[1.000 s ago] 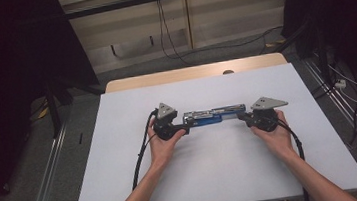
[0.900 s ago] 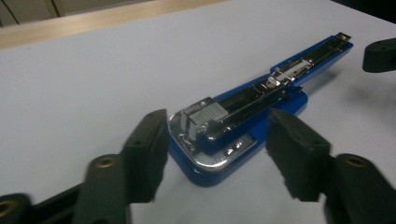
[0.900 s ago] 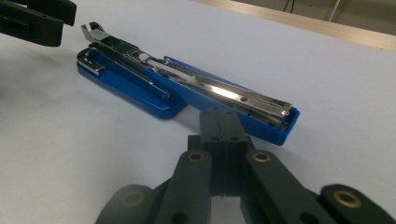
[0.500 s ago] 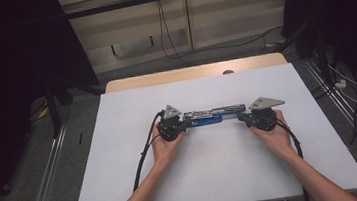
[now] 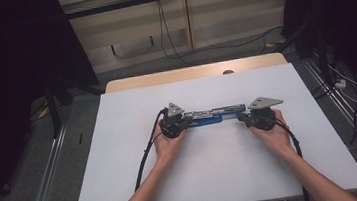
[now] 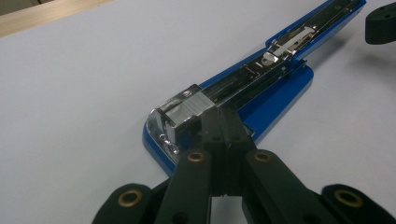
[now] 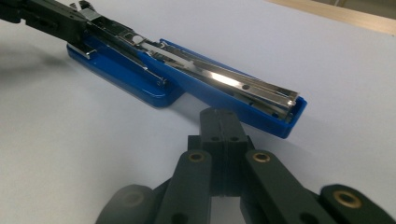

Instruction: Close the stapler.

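White-topped desk (image 5: 125, 186), pale wood strip along far edge. Blue plastic stapler (image 5: 208, 118), swung fully open, metal staple channel exposed, lies flat mid-desk, lengthwise parallel to far edge. Left gripper (image 6: 219, 122): jaws just closed together, empty, tips touching stapler's staple end. Right gripper (image 7: 219, 122): jaws closed, empty, near stapler's other end.

A: How is the light?

B: The high view is dim. The white desk (image 5: 214, 177) is evenly lit from above, and the surroundings fall into near black.

A: And close up?

B: Brighter and soft. Glare streaks the stapler (image 7: 224, 79) metal, faint shadows lie beside it, and the nearest jaw links blur.
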Available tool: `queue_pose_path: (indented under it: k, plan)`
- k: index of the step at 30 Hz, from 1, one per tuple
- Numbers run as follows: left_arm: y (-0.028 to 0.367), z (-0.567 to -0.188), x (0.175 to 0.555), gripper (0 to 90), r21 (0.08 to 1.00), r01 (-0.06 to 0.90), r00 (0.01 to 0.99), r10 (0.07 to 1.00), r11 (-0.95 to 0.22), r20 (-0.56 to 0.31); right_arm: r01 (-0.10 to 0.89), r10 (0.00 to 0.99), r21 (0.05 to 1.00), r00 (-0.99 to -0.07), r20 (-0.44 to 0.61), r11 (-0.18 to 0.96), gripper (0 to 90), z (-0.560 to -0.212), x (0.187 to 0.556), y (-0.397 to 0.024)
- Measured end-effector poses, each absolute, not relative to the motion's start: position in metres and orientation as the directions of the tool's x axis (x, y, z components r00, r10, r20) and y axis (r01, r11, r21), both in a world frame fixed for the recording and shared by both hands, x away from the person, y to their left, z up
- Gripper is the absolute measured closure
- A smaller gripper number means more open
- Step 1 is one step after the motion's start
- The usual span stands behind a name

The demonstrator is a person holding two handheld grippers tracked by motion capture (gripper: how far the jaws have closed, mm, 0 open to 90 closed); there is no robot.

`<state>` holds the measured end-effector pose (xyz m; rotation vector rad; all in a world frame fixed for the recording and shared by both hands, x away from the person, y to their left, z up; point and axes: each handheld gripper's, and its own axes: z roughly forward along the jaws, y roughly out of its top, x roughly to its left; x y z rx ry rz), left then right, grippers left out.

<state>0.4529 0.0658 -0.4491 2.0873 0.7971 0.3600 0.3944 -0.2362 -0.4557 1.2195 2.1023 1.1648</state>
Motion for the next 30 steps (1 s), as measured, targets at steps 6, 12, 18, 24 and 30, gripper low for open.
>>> queue_pose_path:
  k: [6, 12, 18, 24, 30]
  plan:
    - [0.067, -0.449, 0.454, 90.0, 0.802, 0.405, 0.760, 0.650, -0.439, -0.027, 0.525, 0.868, 0.809, -0.496, 0.036, 0.266, 90.0, -0.454, 0.397, -0.238]
    - [0.067, -0.449, 0.453, 90.0, 0.801, 0.402, 0.761, 0.649, -0.444, -0.022, 0.549, 0.878, 0.788, -0.479, 0.022, 0.280, 90.0, -0.455, 0.401, -0.243]
    - [0.068, -0.450, 0.454, 90.0, 0.804, 0.406, 0.762, 0.647, -0.435, -0.034, 0.584, 0.880, 0.753, -0.476, 0.016, 0.302, 90.0, -0.458, 0.404, -0.244]
    - [0.069, -0.450, 0.454, 90.0, 0.804, 0.410, 0.762, 0.647, -0.431, -0.041, 0.594, 0.878, 0.739, -0.478, 0.008, 0.317, 90.0, -0.458, 0.411, -0.240]
    - [0.069, -0.450, 0.454, 90.0, 0.802, 0.408, 0.761, 0.648, -0.436, -0.035, 0.593, 0.883, 0.748, -0.469, 0.021, 0.297, 90.0, -0.460, 0.413, -0.239]
